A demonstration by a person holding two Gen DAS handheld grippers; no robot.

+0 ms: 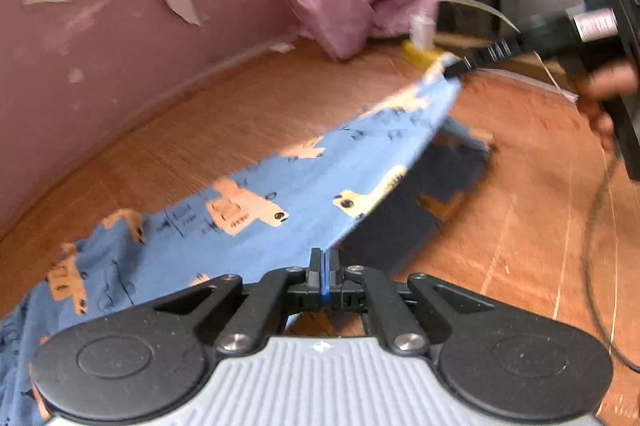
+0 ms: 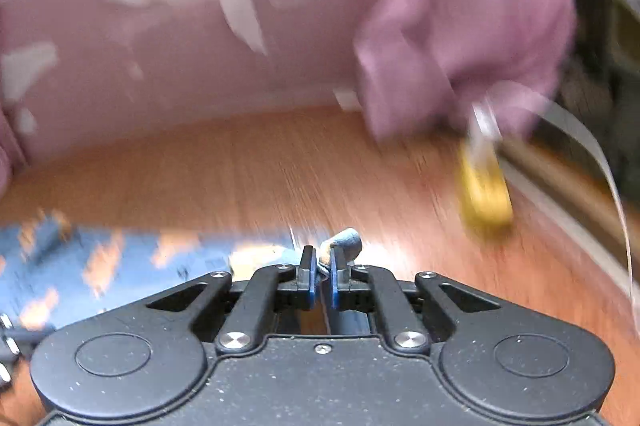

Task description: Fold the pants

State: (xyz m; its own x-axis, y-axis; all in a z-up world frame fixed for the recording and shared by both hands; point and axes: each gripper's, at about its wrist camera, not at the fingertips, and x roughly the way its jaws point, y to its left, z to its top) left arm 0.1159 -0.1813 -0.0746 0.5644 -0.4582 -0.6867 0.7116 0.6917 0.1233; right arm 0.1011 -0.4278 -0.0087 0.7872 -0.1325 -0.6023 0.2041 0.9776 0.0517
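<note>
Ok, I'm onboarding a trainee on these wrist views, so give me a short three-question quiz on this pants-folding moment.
1. True or false: the left gripper is shut on the blue patterned pants.
2. What does the right gripper pinch? A) the pink cloth B) an edge of the blue pants C) the yellow object
3. Fill in: between the two grippers the fabric is held ____ the wooden table.

Key: 1 true; 2 B; 3 above. The stretched part is lifted and casts a shadow, while the rest of the pants trails down to the left.
</note>
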